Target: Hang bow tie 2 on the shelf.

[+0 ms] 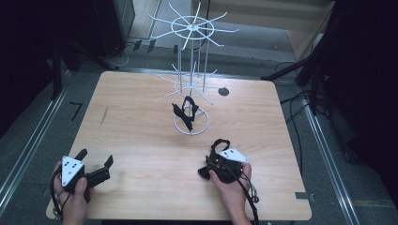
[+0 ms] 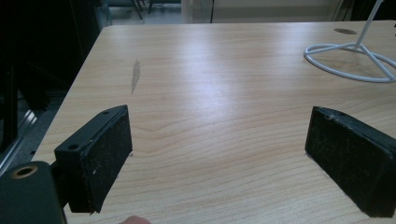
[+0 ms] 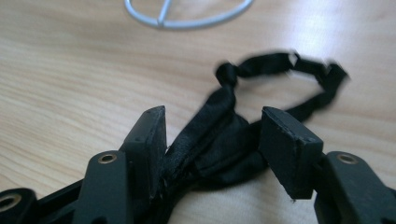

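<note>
A black bow tie [image 3: 219, 149] lies on the wooden table [image 1: 141, 136], its strap loop [image 3: 280, 63] stretched away from me. My right gripper [image 3: 212, 126] stands open around the tie's knot, one jaw on either side, and the fabric sags on the table between them. In the high view this right gripper [image 1: 212, 164] is at the front right, with the strap [image 1: 219, 143] poking out past it. A second black bow tie [image 1: 185, 112] hangs low on the white wire rack [image 1: 193, 56]. My left gripper [image 1: 97, 157] rests at the front left, open and empty [image 2: 219, 135].
The rack's ring base [image 1: 191, 126] stands just beyond the table's middle, its wire arms spreading at two heights. A dark round spot [image 1: 224, 92] marks the table behind it. A grey streak [image 2: 135, 74] lies at the far left. Dark equipment and cables surround the table.
</note>
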Demonstrator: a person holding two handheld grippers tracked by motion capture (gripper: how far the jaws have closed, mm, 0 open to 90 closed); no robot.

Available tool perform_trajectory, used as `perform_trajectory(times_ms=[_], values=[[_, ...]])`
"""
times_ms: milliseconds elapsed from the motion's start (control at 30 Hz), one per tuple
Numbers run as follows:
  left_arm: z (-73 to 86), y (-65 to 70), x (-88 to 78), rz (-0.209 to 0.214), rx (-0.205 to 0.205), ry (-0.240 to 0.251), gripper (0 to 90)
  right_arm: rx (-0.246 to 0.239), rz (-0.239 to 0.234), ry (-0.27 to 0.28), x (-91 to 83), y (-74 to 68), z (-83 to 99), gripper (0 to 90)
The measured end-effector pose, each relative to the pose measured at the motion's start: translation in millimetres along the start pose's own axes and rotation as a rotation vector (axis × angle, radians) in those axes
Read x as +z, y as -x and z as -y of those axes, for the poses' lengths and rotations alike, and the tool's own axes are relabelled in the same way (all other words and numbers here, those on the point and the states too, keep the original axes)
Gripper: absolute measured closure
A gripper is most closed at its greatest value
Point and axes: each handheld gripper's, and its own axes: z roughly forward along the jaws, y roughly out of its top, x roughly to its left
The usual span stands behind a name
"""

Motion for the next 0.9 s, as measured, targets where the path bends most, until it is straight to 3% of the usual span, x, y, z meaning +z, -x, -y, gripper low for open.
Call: perform_trajectory(times_ms=[133,167,233,400,467,600,733,900], values=[[0.0,0.1,0.0,0.000,0.002,-0.001,8.2,-0.012,0.023,-0.022,1.4,-1.7,0.0,45.5],[0.0,0.1,0.0,0.000,0.001,0.000,8.2,-0.042,0.056,-0.025,1.0,-4.1,0.7,51.1],[0.0,0.1,-0.1,-0.001,0.001,0.000,8.2,-0.048,0.074,-0.025,0.1,-3.9,1.3,56.2],[0.1,-0.1,-0.4,-0.003,0.002,0.001,8.1,-0.042,0.074,-0.022,-1.0,-0.6,1.6,63.2],[0.1,-0.1,-0.4,-0.003,0.001,0.001,8.1,-0.061,0.089,-0.021,-1.8,0.8,2.3,67.4],[0.1,-0.1,-0.4,-0.002,0.000,0.003,8.2,-0.069,0.088,-0.021,-2.6,3.3,2.5,73.0],[0.1,-0.1,-0.4,-0.003,-0.001,0.004,8.2,-0.024,0.047,-0.013,-5.4,12.7,3.0,83.4],[0.0,-0.5,-0.3,-0.002,-0.005,0.001,8.1,-0.002,0.037,-0.003,-9.5,25.0,4.5,86.4]])
